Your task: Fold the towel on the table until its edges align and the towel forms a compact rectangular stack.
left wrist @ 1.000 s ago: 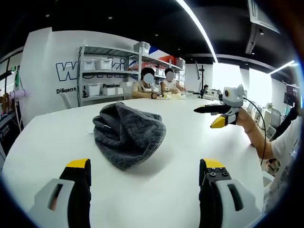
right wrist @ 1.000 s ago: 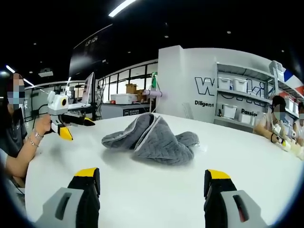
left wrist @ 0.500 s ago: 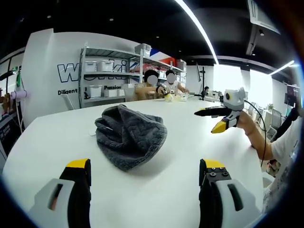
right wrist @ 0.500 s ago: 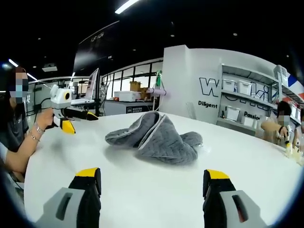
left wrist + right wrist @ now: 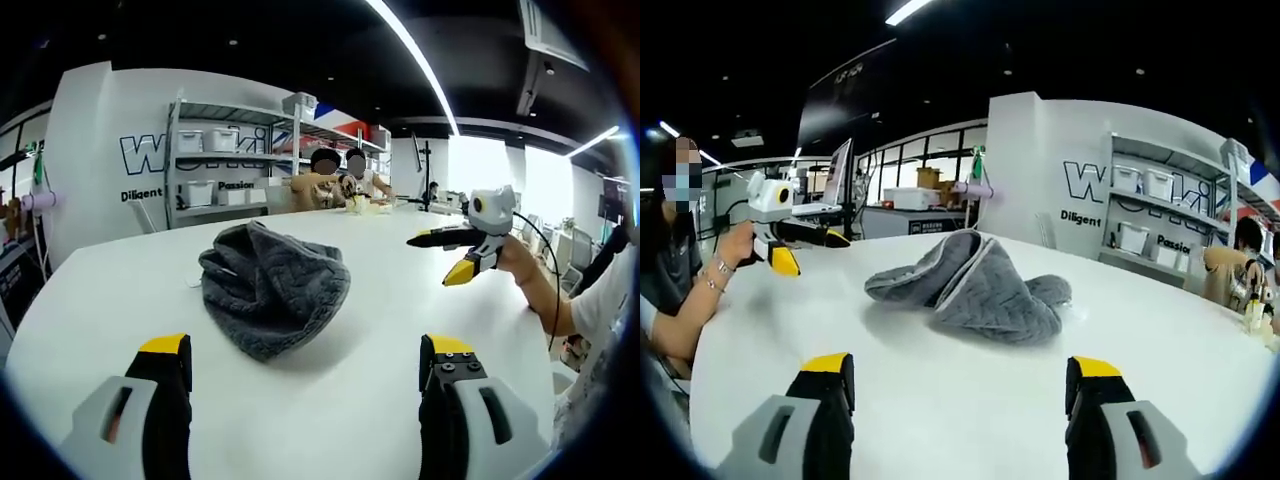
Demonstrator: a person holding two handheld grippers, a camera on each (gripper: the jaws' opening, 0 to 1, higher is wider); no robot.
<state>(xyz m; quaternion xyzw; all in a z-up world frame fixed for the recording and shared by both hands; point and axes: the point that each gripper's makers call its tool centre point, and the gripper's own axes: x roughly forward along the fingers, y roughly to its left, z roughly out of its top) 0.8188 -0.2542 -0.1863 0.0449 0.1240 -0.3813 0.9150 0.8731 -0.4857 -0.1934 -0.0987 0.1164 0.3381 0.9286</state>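
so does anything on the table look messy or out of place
The grey towel lies crumpled in a lumpy heap on the white table, edges not aligned. Nothing looks spilled or damaged.

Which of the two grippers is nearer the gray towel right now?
Hard to call: the left gripper and right gripper both sit open, short of the crumpled towel, at similar range, neither touching it.

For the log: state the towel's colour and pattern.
Dark grey towel with a zigzag weave and paler edging, clearest in the right gripper view.
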